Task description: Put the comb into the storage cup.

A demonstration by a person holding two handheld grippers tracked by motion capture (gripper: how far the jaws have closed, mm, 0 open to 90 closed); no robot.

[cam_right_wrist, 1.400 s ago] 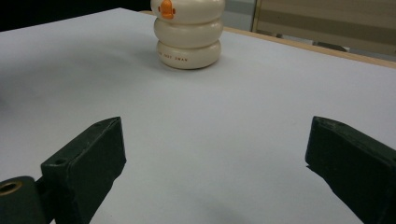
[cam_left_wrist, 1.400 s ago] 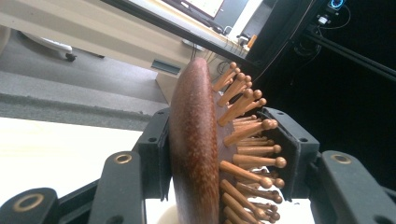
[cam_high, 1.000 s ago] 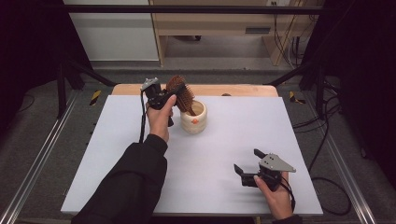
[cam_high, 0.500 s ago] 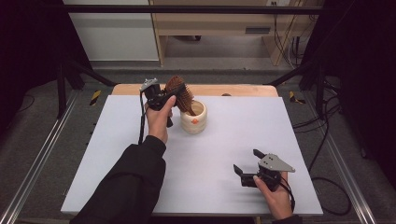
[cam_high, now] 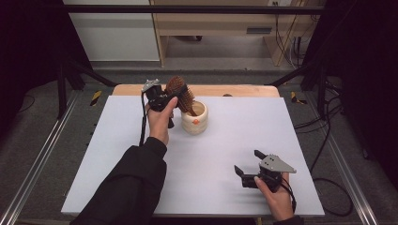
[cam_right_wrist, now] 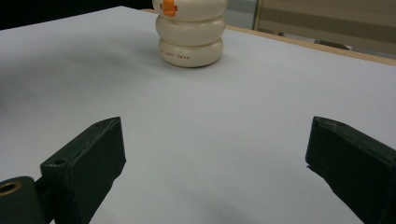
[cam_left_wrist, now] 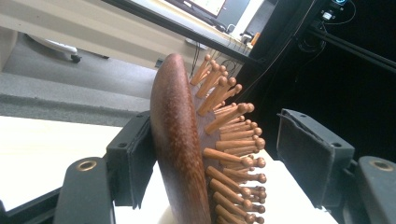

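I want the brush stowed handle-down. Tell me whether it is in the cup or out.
In. The wooden hairbrush stands tilted with its handle down inside the cream cup, head and bristles sticking out above the rim.

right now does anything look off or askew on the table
Nothing spilled or damaged. The wooden hairbrush stands handle-down in the cream cup and leans toward the left gripper, whose jaws have just been opening: the brush is between them with a gap on its bristle side. The right gripper rests open on the table.

Bright, evenly lit table; dark surroundings; slight softness.
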